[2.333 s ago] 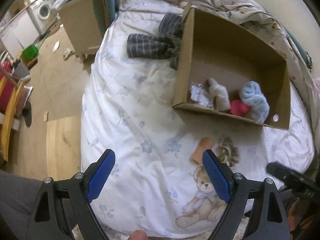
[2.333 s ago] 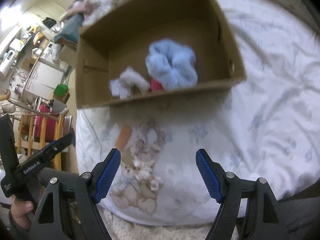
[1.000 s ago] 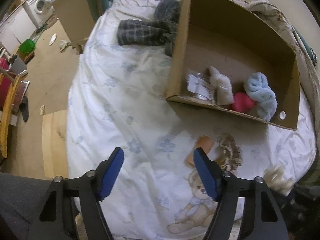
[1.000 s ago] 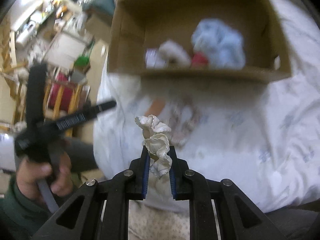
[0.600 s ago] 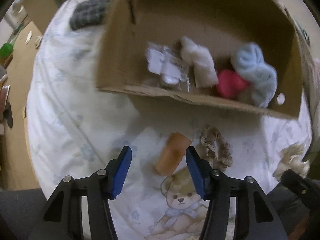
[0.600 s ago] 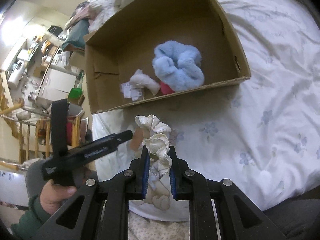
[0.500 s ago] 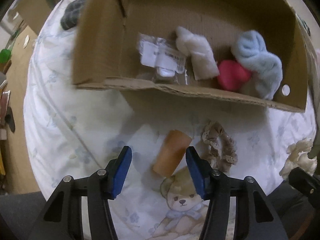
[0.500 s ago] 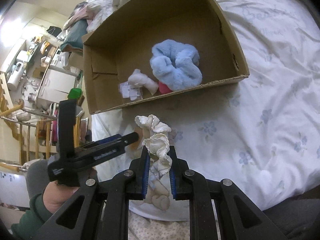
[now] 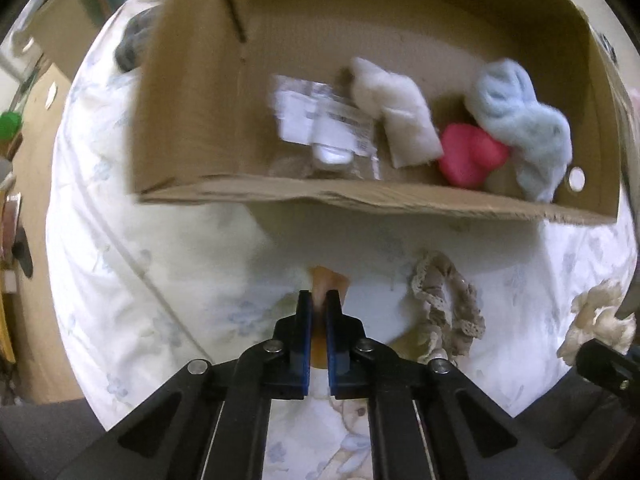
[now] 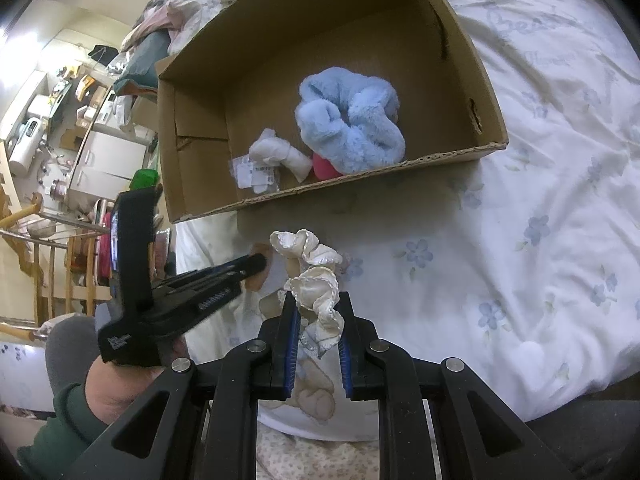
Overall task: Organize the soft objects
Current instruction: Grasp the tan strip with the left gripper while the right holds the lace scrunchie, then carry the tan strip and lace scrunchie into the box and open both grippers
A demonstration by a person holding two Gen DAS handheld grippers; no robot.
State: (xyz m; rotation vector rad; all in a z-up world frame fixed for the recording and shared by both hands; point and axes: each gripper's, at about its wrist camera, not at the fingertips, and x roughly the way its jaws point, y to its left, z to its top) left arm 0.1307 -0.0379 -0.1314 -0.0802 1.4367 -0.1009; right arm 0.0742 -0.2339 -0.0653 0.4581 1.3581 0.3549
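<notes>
My left gripper [image 9: 319, 300] points down at the bed and is shut on an orange soft piece [image 9: 329, 280], squeezed flat between the blue pads. From the right wrist view the same left gripper [image 10: 256, 262] shows at the left, held by a hand. My right gripper [image 10: 316, 304] is shut on a cream satin scrunchie [image 10: 314, 276], which also shows at the left wrist view's right edge [image 9: 596, 320]. A beige lace scrunchie [image 9: 444, 304] lies on the white bedsheet [image 10: 540, 240]. The cardboard box [image 9: 360, 200] holds a blue fluffy scrunchie [image 10: 348, 124], a pink piece [image 9: 468, 156], a white sock-like bundle [image 9: 396, 112] and a clear packet [image 9: 324, 128].
A dark checked cloth [image 9: 132, 44] lies on the bed left of the box. Beyond the bed's left edge are the floor, a green cup [image 9: 10, 122] and wooden furniture [image 10: 48, 240]. A rumpled blanket and pillows [image 10: 180, 12] lie behind the box.
The left gripper dropped toward the bed, came closer to the box and shut on the orange piece. The right gripper kept its hold on the cream scrunchie and hardly moved.
</notes>
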